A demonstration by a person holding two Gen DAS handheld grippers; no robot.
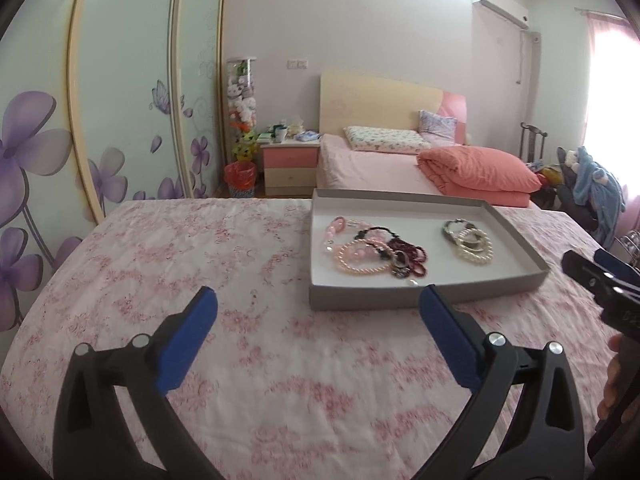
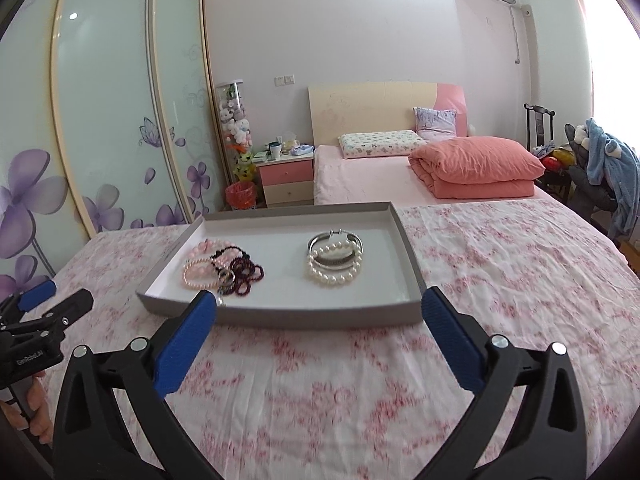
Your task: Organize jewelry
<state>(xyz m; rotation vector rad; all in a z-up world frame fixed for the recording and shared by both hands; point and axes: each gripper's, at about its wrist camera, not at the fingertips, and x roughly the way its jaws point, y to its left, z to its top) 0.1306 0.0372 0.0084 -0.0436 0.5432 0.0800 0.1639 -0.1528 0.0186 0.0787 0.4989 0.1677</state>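
A shallow grey box tray (image 1: 432,300) (image 2: 280,314) lies on the pink floral cloth. Inside, on the left, is a tangled pile of pink pearl, pink bead and dark red bead bracelets (image 1: 372,250) (image 2: 224,268). On the right lie a white pearl bracelet and a silver bangle together (image 1: 470,240) (image 2: 335,256). My left gripper (image 1: 318,300) is open and empty, just short of the tray's near left corner. My right gripper (image 2: 318,302) is open and empty, at the tray's near wall. Each gripper shows at the edge of the other's view: the right one (image 1: 596,276), the left one (image 2: 48,304).
The cloth-covered surface (image 1: 200,264) (image 2: 500,264) spreads wide around the tray. Behind it stand a pink bed with a folded quilt (image 2: 476,164), a nightstand (image 2: 286,180), a red bin (image 2: 240,194), a floral wardrobe (image 2: 100,120) and a chair with clothes (image 2: 608,164).
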